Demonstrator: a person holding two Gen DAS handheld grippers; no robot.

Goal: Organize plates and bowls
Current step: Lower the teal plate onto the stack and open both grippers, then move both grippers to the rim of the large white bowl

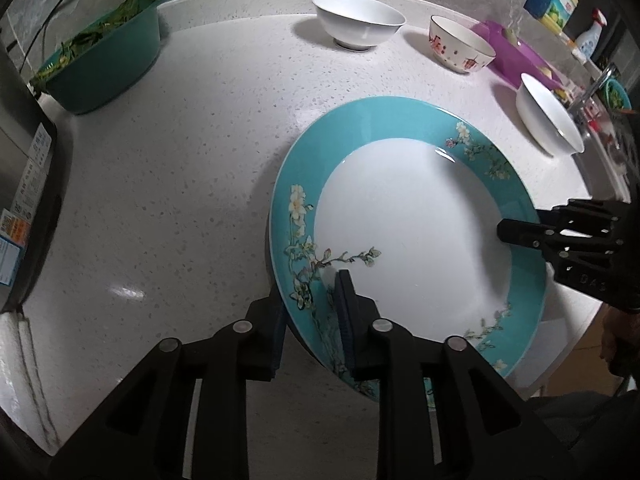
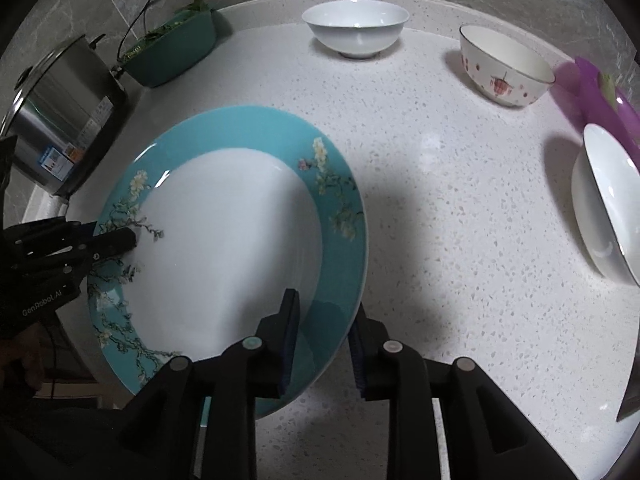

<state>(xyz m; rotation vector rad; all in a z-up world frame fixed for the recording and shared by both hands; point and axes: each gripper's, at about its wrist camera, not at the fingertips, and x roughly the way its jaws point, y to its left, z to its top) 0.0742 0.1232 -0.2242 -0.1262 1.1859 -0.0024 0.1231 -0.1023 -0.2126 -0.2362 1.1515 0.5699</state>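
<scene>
From the left wrist, the left gripper (image 1: 310,320) pinches the near rim of the teal plate (image 1: 384,120), which is tilted off the countertop (image 1: 180,160); an uneven lift could let the glazed rim slide out.

From the right wrist, the right gripper (image 2: 324,344) clamps the opposite rim (bowls stand well apart), so pulling apart risks dropping the plate.

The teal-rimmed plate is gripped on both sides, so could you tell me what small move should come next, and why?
Probably lift it level and carry it toward clear countertop. The left hand-held gripper and the right hand-held gripper each pinch opposite edges of the teal-rimmed plate, which looks tilted above the counter, while three bowls sit ahead: a white bowl, a patterned bowl and another white bowl.
</scene>
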